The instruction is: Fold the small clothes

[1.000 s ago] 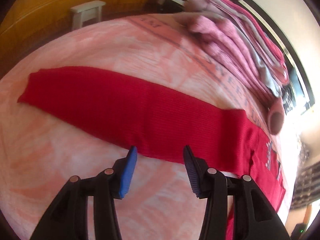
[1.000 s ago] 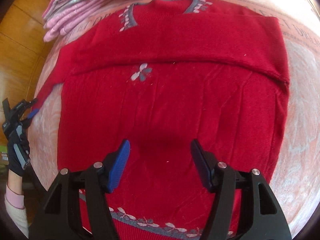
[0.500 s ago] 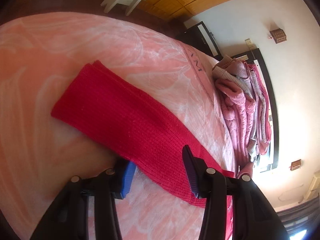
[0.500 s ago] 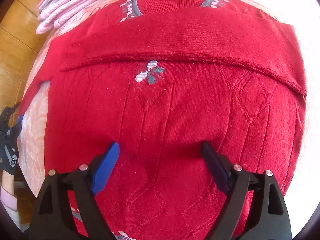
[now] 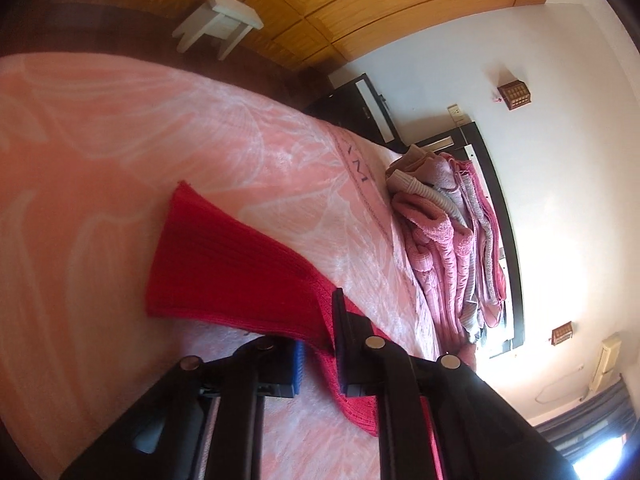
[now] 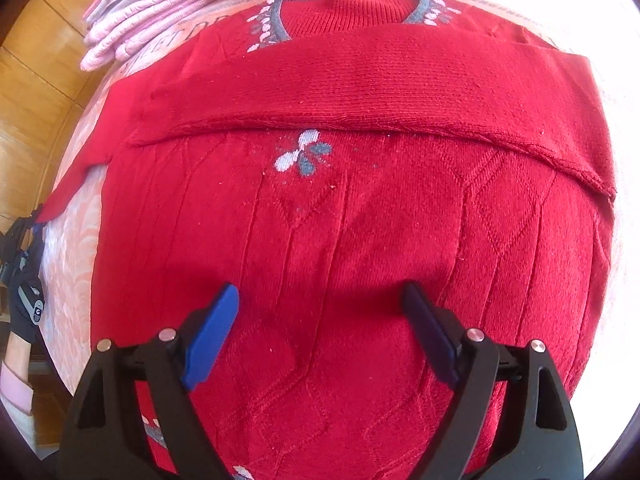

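A red knitted sweater (image 6: pixel 320 216) with a grey collar and small flower motifs lies flat on the pink bedspread (image 5: pixel 120 152). One sleeve (image 6: pixel 360 92) is folded across its chest. My right gripper (image 6: pixel 320 304) hovers open just above the sweater's lower body, with nothing between its pads. The other sleeve (image 5: pixel 224 264) stretches out over the bedspread in the left wrist view. My left gripper (image 5: pixel 318 346) is shut on that sleeve near its long edge, a little back from the cuff. In the right wrist view the left gripper (image 6: pixel 24 236) shows at the far left edge, held by a gloved hand (image 6: pixel 28 312).
A pile of folded pink and grey clothes (image 5: pixel 452 256) lies near the head of the bed, also seen as the pink pile (image 6: pixel 160 20) beyond the collar. A white stool (image 5: pixel 218 24) stands on the floor by a wooden wall. A dark headboard (image 5: pixel 508 240) borders the bed.
My left gripper moved along the sleeve toward the cuff and closed on it. My right gripper came lower over the sweater's body and stayed open.
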